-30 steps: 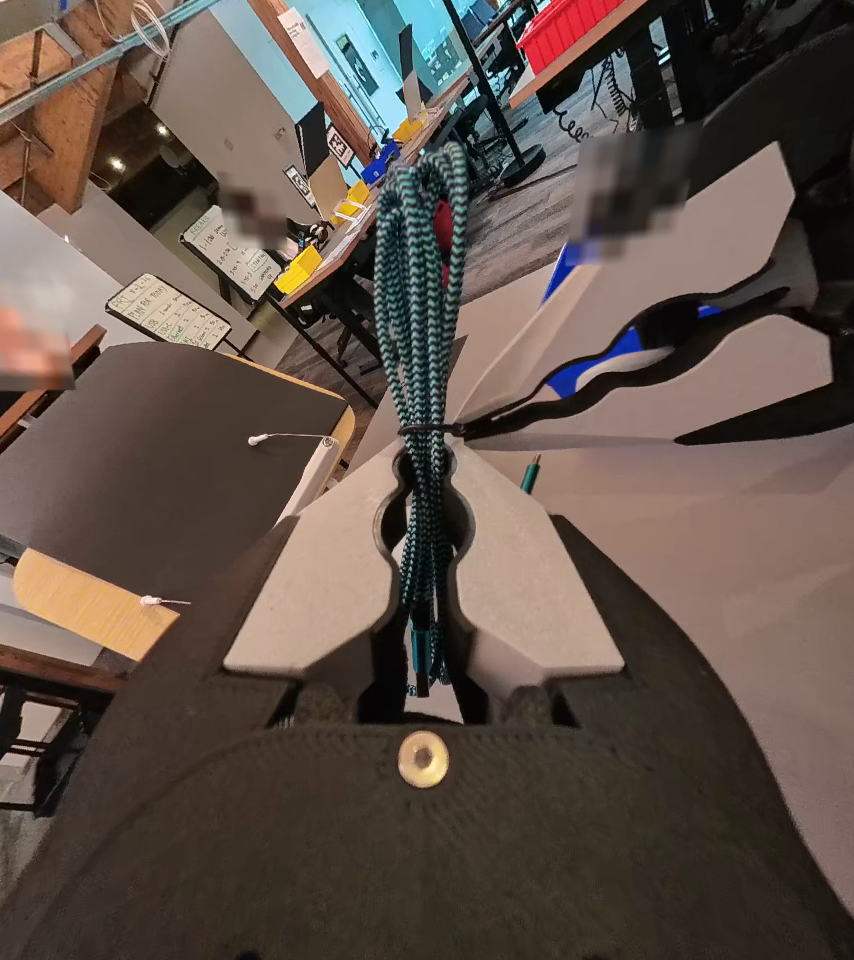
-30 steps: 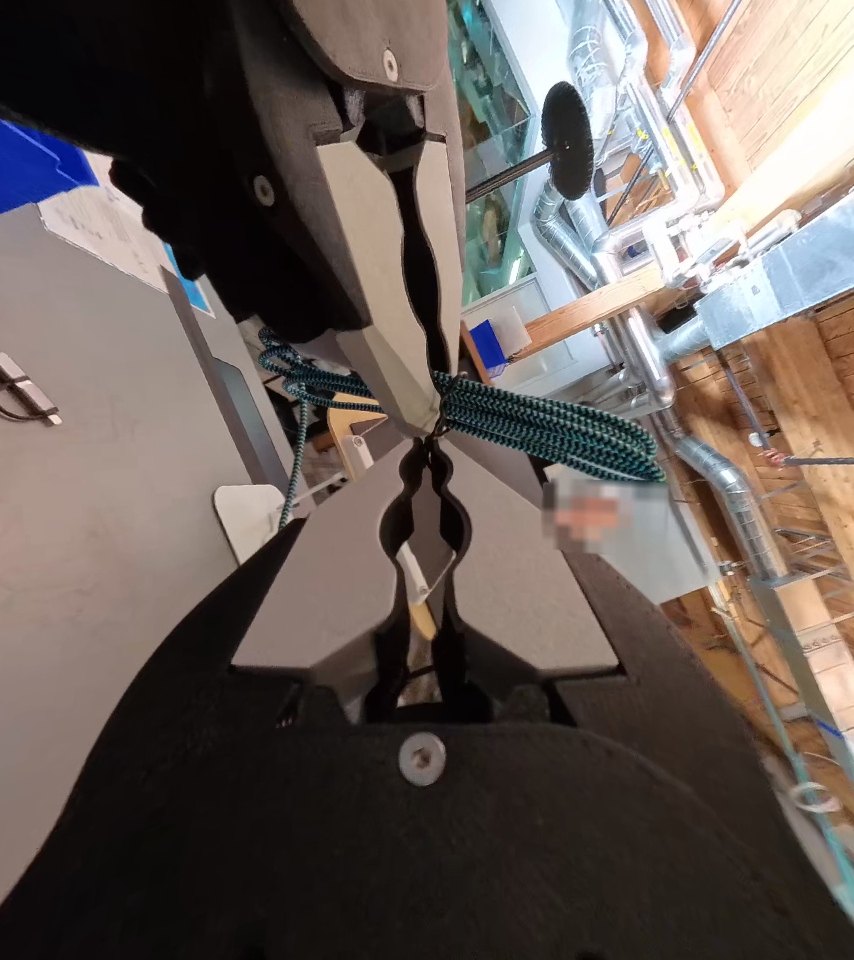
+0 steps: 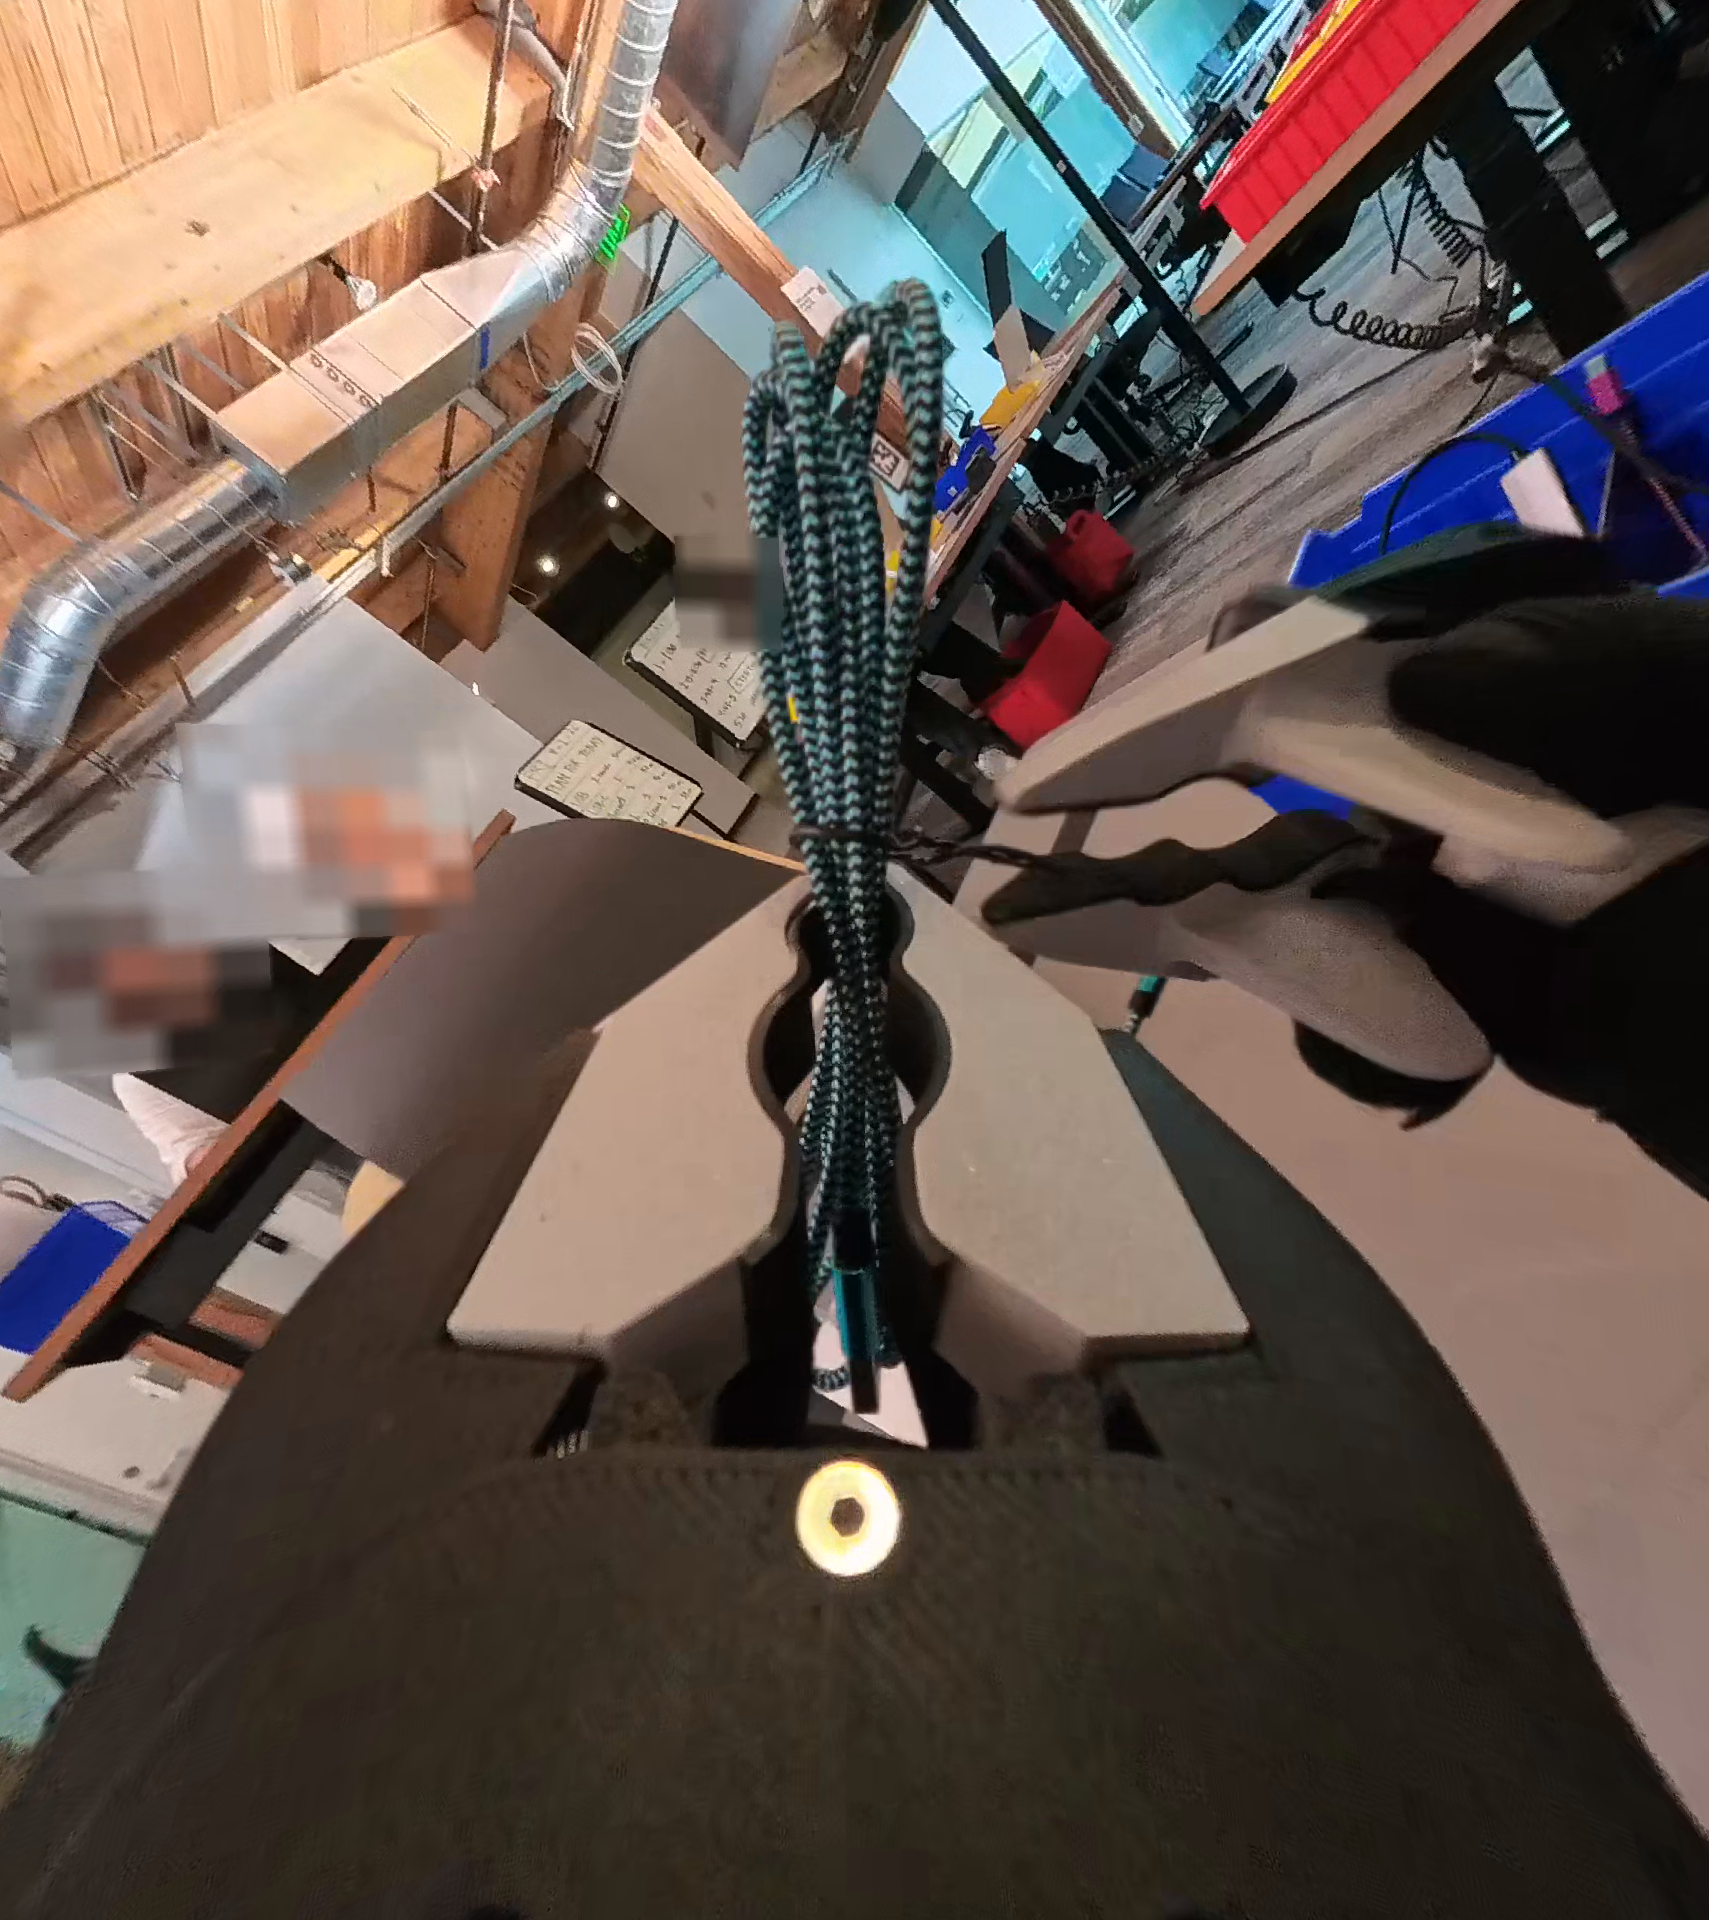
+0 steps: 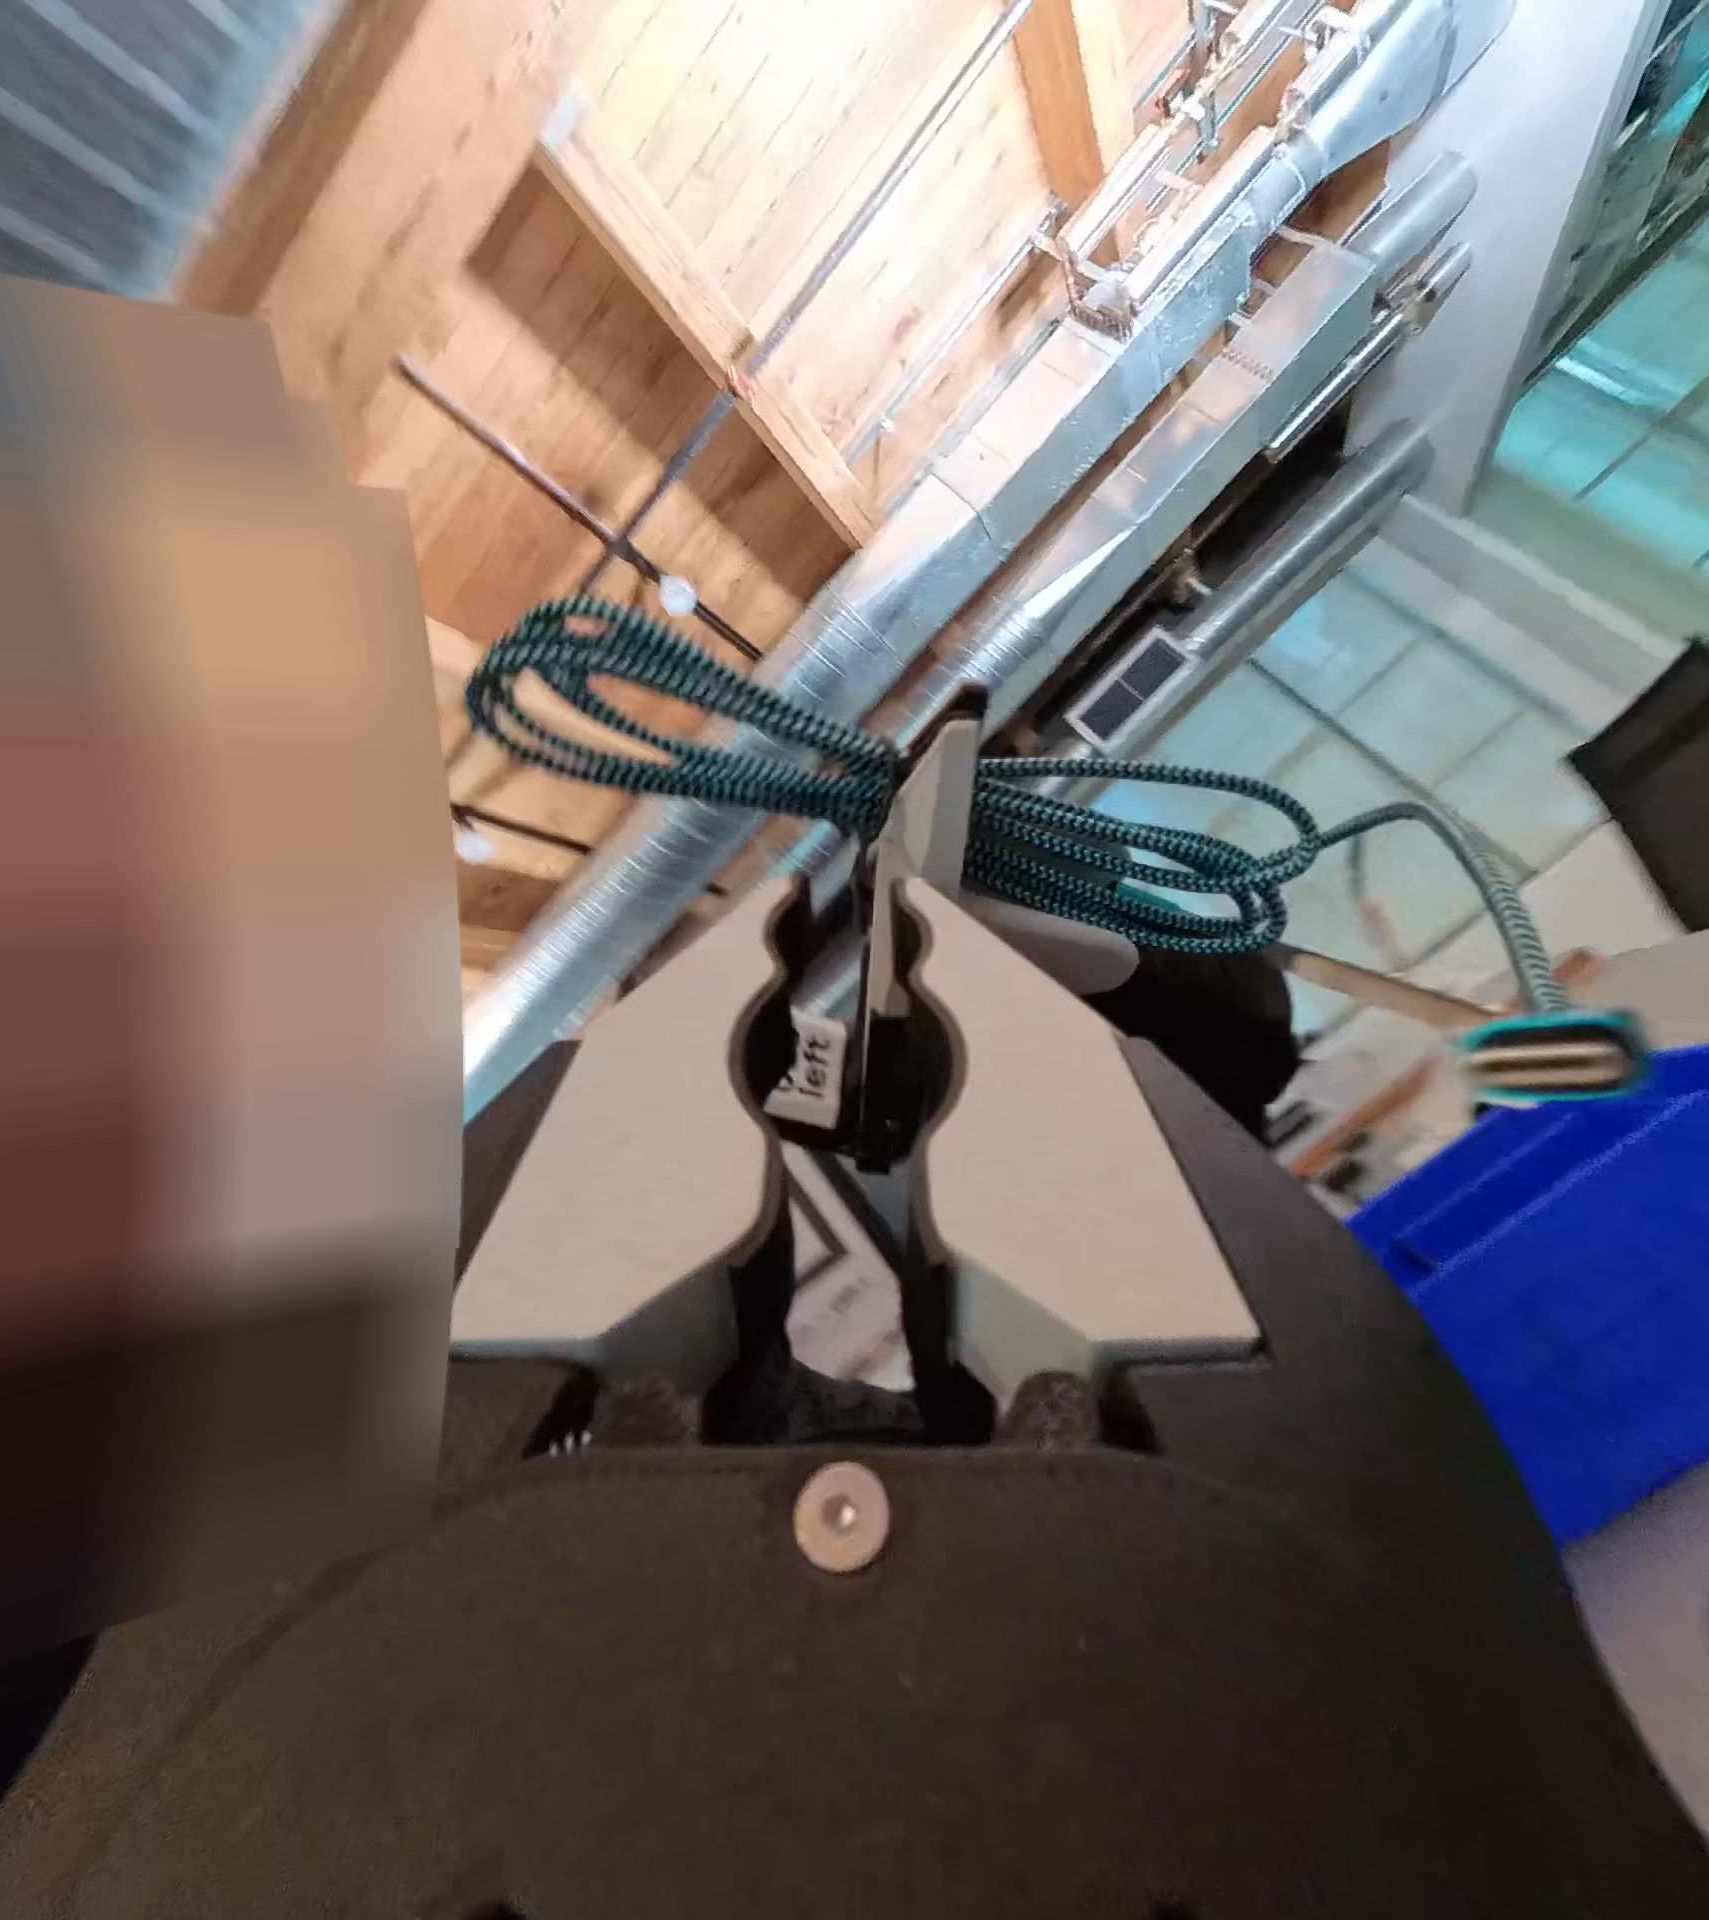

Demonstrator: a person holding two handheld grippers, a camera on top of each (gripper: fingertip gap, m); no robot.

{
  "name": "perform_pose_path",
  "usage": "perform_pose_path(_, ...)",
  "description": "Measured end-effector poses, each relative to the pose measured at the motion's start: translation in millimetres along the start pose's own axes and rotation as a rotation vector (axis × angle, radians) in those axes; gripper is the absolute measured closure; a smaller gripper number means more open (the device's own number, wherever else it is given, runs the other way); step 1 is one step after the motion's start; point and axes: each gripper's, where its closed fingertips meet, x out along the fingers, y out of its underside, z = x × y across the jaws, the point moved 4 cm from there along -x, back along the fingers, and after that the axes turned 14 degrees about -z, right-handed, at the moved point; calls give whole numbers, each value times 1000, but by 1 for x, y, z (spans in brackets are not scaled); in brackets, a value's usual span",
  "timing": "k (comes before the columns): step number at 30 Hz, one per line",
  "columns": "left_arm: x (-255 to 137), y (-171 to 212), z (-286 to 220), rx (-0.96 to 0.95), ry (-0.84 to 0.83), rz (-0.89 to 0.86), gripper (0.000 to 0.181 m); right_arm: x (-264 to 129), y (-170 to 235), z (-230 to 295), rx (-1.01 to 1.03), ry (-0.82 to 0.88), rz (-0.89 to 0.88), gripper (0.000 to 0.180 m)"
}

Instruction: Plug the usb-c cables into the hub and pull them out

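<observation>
Left wrist view: the left gripper [image 3: 850, 914] was clamped on a coiled cable [image 3: 834, 644], a teal-and-black braided bundle that passed between its grey fingers [image 3: 663, 1132] and rose above their tips. A thin black tie [image 3: 845, 836] cinched the bundle just beyond the fingertips. One teal plug [image 3: 855, 1309] lay in the gap near the finger roots. To the right, the right gripper [image 3: 995, 852] pointed at the bundle with a narrow gap at its tips, and the tie's dark tail ran toward those tips; whether it was pinched could not be told here. A blue bin [image 3: 1681, 416] stood behind it.

Right wrist view: the right gripper [image 4: 881, 894] had its fingers [image 4: 1037, 1122] nearly together, with a dark thin strip between them at the tips; a firm hold could not be confirmed. The cable [image 4: 756, 748] hung crosswise just beyond, loops on both sides of the left gripper's finger edge. A free end arced right to a second plug [image 4: 1546, 1060], in the air in front of a blue bin [image 4: 1608, 1268].
</observation>
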Motion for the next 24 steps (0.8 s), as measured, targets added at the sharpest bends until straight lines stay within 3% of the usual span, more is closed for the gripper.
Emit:
perform_pose_path(1, 0, 1, 2, -20, 5, 0, 177, 0, 1, 0, -67, 24, 26, 151)
perform_pose_path(2, 0, 1, 3, -46, 18, 4, 177, 0, 1, -2, -145, 64, 56, 137)
perform_pose_path(6, -3, 5, 6, -103, 29, 18, 178, -2, 3, 5, -587, 158, 233, 138)
perform_pose_path(8, -3, 6, 6, -123, 37, 36, 177, -1, -2, 7, -977, 259, 342, 139)
perform_pose_path(10, -3, 8, 4, -155, 60, 58, 177, 2, -9, 15, -1492, 312, 473, 146)
perform_pose_path(12, -2, 8, 2, -182, 84, 62, 177, 6, -10, 22, -1967, 295, 632, 153)
perform_pose_path(14, -1, 7, 1, -216, 107, 68, 177, 9, -5, 23, -2248, 242, 763, 157)
perform_pose_path(17, -1, 8, -1, -260, 141, 88, 177, 11, -2, 20, -2469, 175, 873, 160)
perform_pose_path(24, -1, 8, -2, -316, 174, 105, 178, 9, 9, 19, -2590, 50, 970, 167)
